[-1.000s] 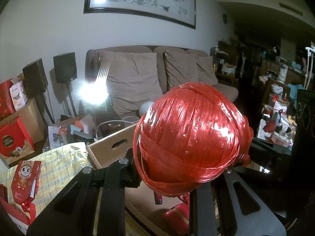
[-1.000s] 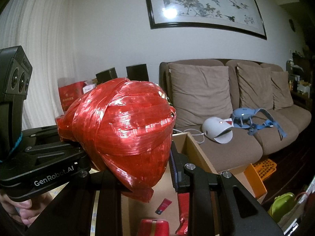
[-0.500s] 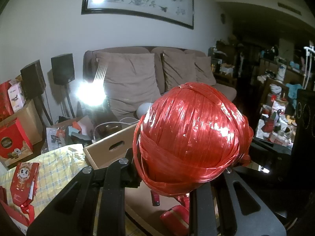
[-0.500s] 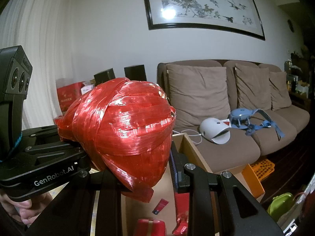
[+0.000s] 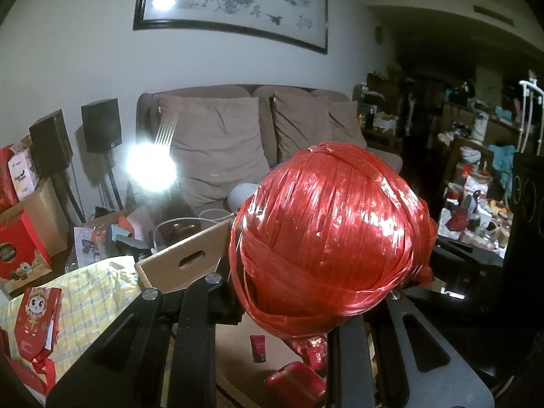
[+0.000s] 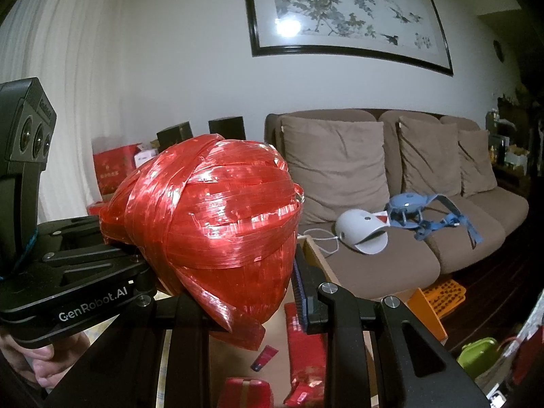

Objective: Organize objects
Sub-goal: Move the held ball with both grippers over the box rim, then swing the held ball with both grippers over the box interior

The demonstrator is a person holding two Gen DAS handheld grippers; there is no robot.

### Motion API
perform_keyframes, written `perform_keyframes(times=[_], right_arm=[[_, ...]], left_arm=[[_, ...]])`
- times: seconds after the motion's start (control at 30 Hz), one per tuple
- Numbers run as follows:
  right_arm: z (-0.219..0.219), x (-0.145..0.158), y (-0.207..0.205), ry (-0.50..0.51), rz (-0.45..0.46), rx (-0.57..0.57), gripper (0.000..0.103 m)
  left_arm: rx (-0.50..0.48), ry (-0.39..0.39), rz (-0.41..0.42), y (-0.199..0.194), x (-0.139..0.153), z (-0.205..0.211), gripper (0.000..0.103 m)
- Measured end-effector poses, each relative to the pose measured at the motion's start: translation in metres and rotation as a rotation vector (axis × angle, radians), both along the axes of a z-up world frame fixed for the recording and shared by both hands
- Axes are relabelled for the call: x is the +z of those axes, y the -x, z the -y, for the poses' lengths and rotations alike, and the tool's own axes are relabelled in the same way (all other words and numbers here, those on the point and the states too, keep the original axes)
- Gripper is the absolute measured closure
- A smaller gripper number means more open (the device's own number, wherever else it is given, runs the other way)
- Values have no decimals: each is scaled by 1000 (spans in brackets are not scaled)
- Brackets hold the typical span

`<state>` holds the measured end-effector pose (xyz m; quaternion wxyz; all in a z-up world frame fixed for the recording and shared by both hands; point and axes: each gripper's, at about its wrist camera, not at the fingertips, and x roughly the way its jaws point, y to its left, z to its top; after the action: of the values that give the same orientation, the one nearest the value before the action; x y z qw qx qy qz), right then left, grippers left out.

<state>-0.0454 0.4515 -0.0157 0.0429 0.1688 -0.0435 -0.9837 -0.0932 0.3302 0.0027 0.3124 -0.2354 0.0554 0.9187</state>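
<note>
Two black tongs, left (image 5: 292, 292) and right (image 6: 234, 292), both clamped on one glossy, round red raffia ball (image 5: 331, 234).

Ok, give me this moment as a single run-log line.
left hand-held gripper: shut on red shiny plastic twine ball | right hand-held gripper: shut on same ball | below: open cardboard box

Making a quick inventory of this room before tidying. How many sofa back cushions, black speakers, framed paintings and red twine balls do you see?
back cushions: 3
black speakers: 2
framed painting: 1
red twine ball: 1
Total: 7
</note>
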Motion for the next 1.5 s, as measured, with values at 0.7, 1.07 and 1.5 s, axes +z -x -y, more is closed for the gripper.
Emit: perform_keyframes(times=[0.7, 1.07, 1.5], right_arm=[[-3, 6, -4, -6, -14, -10, 78], [-5, 9, -6, -6, -17, -14, 78], [-11, 12, -7, -6, -22, -19, 78]], left_arm=[[-11, 2, -18, -5, 7, -5, 82], [-15, 3, -20, -5, 10, -6, 82], [-21, 1, -26, -7, 13, -12, 82]])
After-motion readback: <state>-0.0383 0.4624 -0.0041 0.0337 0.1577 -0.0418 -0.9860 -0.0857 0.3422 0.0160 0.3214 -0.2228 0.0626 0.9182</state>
